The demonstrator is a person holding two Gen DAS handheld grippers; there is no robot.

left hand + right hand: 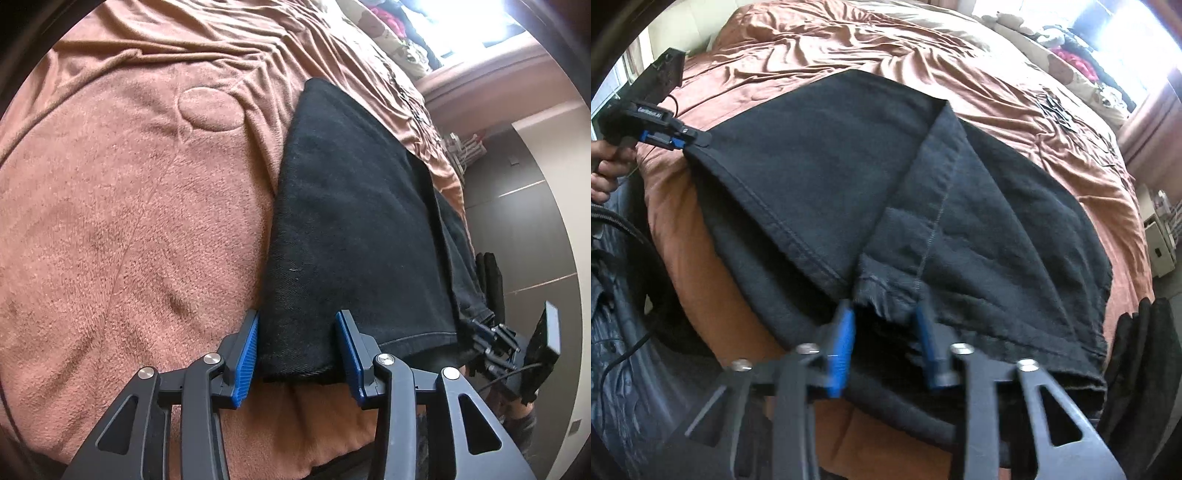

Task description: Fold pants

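Left wrist view, left to right: brown fleece blanket (110, 229) filling the left half, wrinkled toward the top; black pants (351, 221) lying lengthwise from upper centre down to the lower centre of the frame, near hem at the bed's edge; left gripper (295, 343) at lower centre, blue pads clenched on that hem, cloth filling the gap between them; right gripper (491, 339) at the lower right, small and partly hidden, at the pants' other corner. Right wrist view, left to right: a hand (607, 173) at the left edge holding the left gripper (677, 140), its tips pinching a corner of the pants (820, 177) and lifting it; pants spread across the centre on the blanket (849, 55), one leg folded over the other with a stitched seam running down the middle; right gripper (882, 321) at lower centre, blurred, its pads closing on the frayed hem between them; bright window (1145, 37) at upper right.
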